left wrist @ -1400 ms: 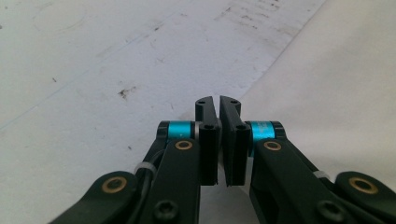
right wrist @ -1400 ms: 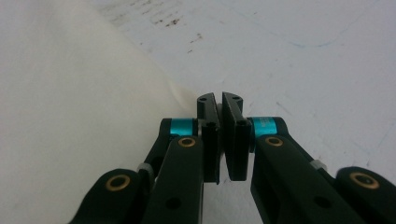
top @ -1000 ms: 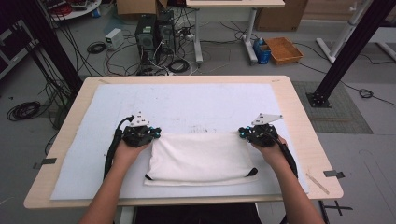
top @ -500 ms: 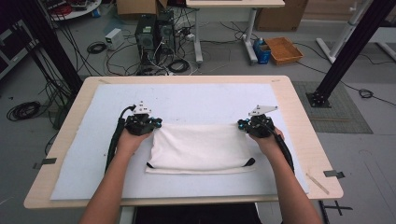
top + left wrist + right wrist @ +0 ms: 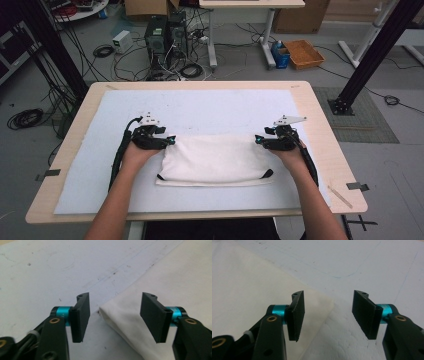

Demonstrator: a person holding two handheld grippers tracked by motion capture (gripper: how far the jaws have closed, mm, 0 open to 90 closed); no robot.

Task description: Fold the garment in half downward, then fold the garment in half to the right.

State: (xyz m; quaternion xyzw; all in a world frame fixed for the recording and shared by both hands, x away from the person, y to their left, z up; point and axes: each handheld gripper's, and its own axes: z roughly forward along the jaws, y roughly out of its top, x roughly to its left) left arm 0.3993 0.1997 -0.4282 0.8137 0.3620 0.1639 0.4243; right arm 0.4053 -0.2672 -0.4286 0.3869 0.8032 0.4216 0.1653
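Observation:
A folded white cloth [image 5: 215,160] lies flat on the white mat [image 5: 210,107] in the middle of the table, with small black marks at its two near corners. My left gripper [image 5: 170,141] is at the cloth's far left corner and my right gripper [image 5: 257,141] at its far right corner. The left gripper [image 5: 115,315] has just been opening; the cloth corner [image 5: 120,312] lies on the mat between its jaws, untouched. The right gripper [image 5: 328,315] has just been opening too, and the cloth's other corner [image 5: 319,302] lies below its left jaw, free of the pads.
The wooden table [image 5: 325,135] reaches a little past the mat on every side. A thin wooden stick [image 5: 340,196] lies near the front right corner. Computers, cables and a cardboard box [image 5: 304,52] are on the floor beyond the far edge.
Both grippers slid the cloth's far edge a little away from the person, then both jaws opened and let go of the corners. The cloth now rests flat.

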